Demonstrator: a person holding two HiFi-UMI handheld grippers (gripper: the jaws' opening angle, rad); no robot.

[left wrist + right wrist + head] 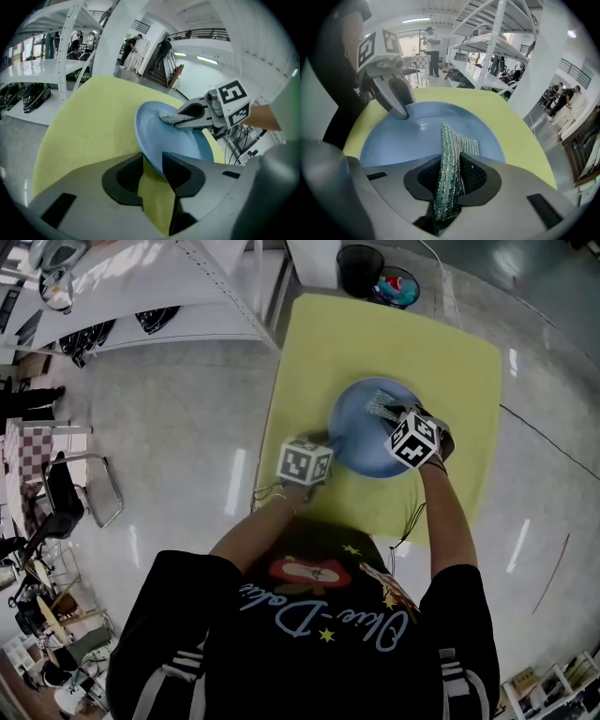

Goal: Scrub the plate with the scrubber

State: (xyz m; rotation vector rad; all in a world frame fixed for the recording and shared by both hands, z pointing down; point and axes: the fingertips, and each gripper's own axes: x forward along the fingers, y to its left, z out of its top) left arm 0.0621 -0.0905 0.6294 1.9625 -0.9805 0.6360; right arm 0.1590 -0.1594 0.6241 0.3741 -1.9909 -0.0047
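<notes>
The round blue plate point(356, 442) is on the yellow square tabletop point(394, 334), just right of centre in the head view. The left gripper point(152, 161) clamps the plate's rim at the plate's lower left (the rim fills the gap at the jaw tips). The right gripper point(457, 165) is closed on a folded green-and-silver mesh scrubber point(452, 140). The scrubber's free end rests on the plate's inner face, at the plate's upper middle in the head view.

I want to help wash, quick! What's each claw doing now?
Left claw: closed on the blue plate's rim.
Right claw: closed on the scrubber.
</notes>
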